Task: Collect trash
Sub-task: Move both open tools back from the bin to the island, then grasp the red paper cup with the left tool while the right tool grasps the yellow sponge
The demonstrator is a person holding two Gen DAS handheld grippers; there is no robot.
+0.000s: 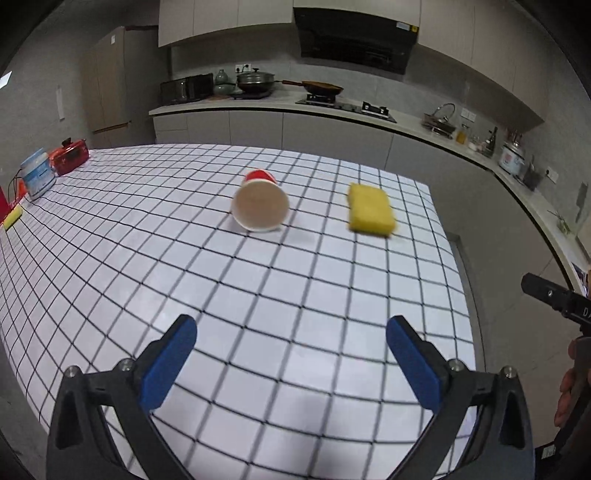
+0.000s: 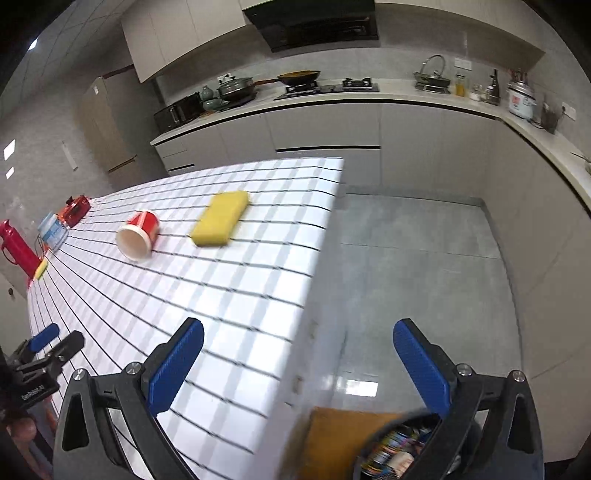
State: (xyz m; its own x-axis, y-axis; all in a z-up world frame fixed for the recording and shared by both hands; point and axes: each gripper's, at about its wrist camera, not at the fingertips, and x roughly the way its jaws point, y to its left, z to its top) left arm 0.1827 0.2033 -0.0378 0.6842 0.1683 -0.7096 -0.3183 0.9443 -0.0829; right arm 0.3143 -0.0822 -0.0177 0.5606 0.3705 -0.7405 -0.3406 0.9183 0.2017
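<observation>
Blurred bin (image 2: 399, 446) at the bottom edge, contents perhaps crumpled wrappers.

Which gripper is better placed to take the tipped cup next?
Probably left. The left gripper is open, with the cup lying nearly straight ahead. The right gripper straddles the table edge, with the cup far off to its left.

You're in a home kitchen: range hood (image 1: 356, 40) over gas hob (image 1: 347, 107) w/ frying pan (image 1: 321, 88), L-shaped counter (image 2: 406, 98), rice cooker (image 2: 521, 99), wall cabinets (image 1: 221, 18), checked tabletop (image 1: 295, 295).
</observation>
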